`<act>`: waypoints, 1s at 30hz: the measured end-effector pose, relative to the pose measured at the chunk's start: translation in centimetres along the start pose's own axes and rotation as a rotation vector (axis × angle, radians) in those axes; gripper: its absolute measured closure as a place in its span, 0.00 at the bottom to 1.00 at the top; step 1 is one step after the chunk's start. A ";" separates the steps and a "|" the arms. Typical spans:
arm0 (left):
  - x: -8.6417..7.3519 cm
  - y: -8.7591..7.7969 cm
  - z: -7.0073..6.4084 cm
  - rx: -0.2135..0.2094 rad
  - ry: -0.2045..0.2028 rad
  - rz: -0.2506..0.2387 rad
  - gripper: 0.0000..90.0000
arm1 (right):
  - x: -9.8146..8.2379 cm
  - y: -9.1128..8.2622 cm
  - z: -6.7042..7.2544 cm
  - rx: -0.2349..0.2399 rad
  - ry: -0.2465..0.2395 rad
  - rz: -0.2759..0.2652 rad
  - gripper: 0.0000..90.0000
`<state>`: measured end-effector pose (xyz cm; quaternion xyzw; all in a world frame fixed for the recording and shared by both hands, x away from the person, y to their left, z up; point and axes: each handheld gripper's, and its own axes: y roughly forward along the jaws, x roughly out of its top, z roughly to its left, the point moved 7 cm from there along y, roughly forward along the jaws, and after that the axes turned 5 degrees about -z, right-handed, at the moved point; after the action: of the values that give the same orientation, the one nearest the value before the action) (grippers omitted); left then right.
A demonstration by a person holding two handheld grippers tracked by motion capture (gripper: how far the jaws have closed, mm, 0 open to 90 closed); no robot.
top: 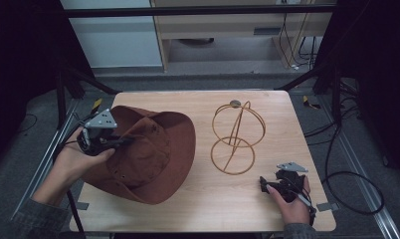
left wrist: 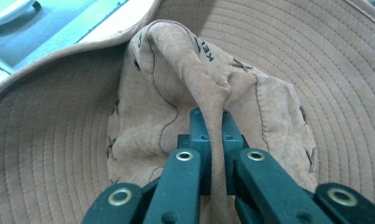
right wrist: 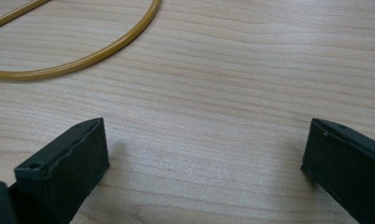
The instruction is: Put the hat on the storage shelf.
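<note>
So the brown hat (top: 153, 149) is sitting on the left half of the wooden table (top: 267, 209), brim spread wide and hanging a bit past the near-left edge, crown pushed up in the middle. The left gripper (top: 119, 142) comes in from the hat's left side and has its jaws pinched tight on a fold of the crown. The left gripper view is pretty clear on that: a ridge of the tan suede-looking fabric (left wrist: 209, 93) runs straight down between the two black jaws, with the stitched rings of the brim all around it. The person's left hand (top: 73, 162) wraps the gripper body from below. Over on the right, the gold wire stand (top: 236, 137) is on the table, a round base ring lying flat with a wire globe shape rising above it, well apart from the hat's brim. The right gripper (top: 265, 183) is low over the near-right part of the table with its jaws spread wide and nothing in them, just bare wood between them, and a curve of the stand's base ring (right wrist: 101, 49) shows a bit ahead of it.
</note>
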<state>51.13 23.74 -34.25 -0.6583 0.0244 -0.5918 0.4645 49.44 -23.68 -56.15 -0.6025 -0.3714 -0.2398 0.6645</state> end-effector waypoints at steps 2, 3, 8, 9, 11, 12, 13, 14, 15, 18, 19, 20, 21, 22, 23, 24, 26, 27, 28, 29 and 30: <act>0.1 -0.3 0.0 0.002 0.001 -0.007 0.98 | 0.0 0.0 0.0 0.000 0.000 0.000 0.00; 0.1 -0.3 0.0 0.002 0.001 -0.007 0.98 | 0.0 0.0 0.0 0.000 0.000 0.000 0.00; 0.8 -1.1 -0.1 0.006 0.016 -0.018 0.98 | 0.0 0.0 0.0 0.000 0.000 0.000 0.00; 0.9 -1.2 -0.1 0.005 0.020 -0.018 0.98 | 0.0 0.0 0.0 0.000 -0.001 0.000 0.00; 1.2 -1.4 -0.2 0.008 0.024 -0.019 0.98 | 0.0 0.0 0.0 0.000 -0.001 0.000 0.00; 1.5 -1.8 -0.2 0.009 0.032 -0.021 0.98 | 0.0 0.0 0.0 0.000 -0.001 -0.001 0.00; 1.6 -2.0 -0.2 0.010 0.038 -0.021 0.98 | 0.0 0.0 0.0 0.000 -0.001 -0.001 0.00; 1.6 -2.0 -0.2 0.010 0.038 -0.021 0.98 | 0.0 0.0 0.0 0.001 -0.001 -0.001 0.00; 2.0 -2.4 -0.3 0.013 0.047 -0.024 0.98 | 0.0 0.0 0.0 0.000 0.000 0.000 0.00; 2.2 -2.6 -0.3 0.015 0.053 -0.024 0.98 | 0.0 0.0 0.0 0.000 0.000 0.000 0.00; 2.3 -2.8 -0.3 0.015 0.056 -0.025 0.98 | 0.0 0.0 0.0 0.000 -0.001 0.000 0.00; 2.4 -3.0 -0.3 0.017 0.061 -0.021 0.98 | 0.0 0.0 0.0 0.000 -0.001 0.000 0.00; 2.8 -3.4 -0.2 0.020 0.066 -0.022 0.98 | 0.0 0.0 0.0 0.000 -0.001 0.000 0.00; 2.8 -3.4 -0.2 0.020 0.066 -0.022 0.98 | 0.0 0.0 0.0 0.000 -0.001 0.000 0.00; 3.2 -3.8 -0.1 0.023 0.066 -0.032 0.98 | 0.0 0.0 0.0 0.000 -0.001 0.000 0.00; 3.4 -3.9 -0.1 0.024 0.068 -0.035 0.98 | 0.0 0.0 0.0 0.000 -0.001 0.000 0.00; 3.6 -4.0 -0.1 0.022 0.070 -0.040 0.98 | 0.0 0.0 0.0 0.000 -0.001 0.000 0.00; 4.1 -4.3 -0.2 0.025 0.080 -0.043 0.98 | 0.0 0.0 0.0 0.000 -0.001 0.000 0.00; 4.4 -4.5 -0.3 0.025 0.084 -0.047 0.98 | 0.0 0.0 0.0 0.000 0.000 0.000 0.00; 4.7 -4.6 -0.3 0.026 0.086 -0.053 0.98 | 0.0 0.0 0.0 0.000 -0.001 0.000 0.00; 4.7 -4.6 -0.3 0.026 0.086 -0.053 0.98 | 0.0 0.0 0.0 0.000 -0.001 0.000 0.00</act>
<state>49.89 23.46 -27.80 -0.6266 0.0192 -0.6318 0.4559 49.45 -23.68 -56.15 -0.6027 -0.3715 -0.2397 0.6643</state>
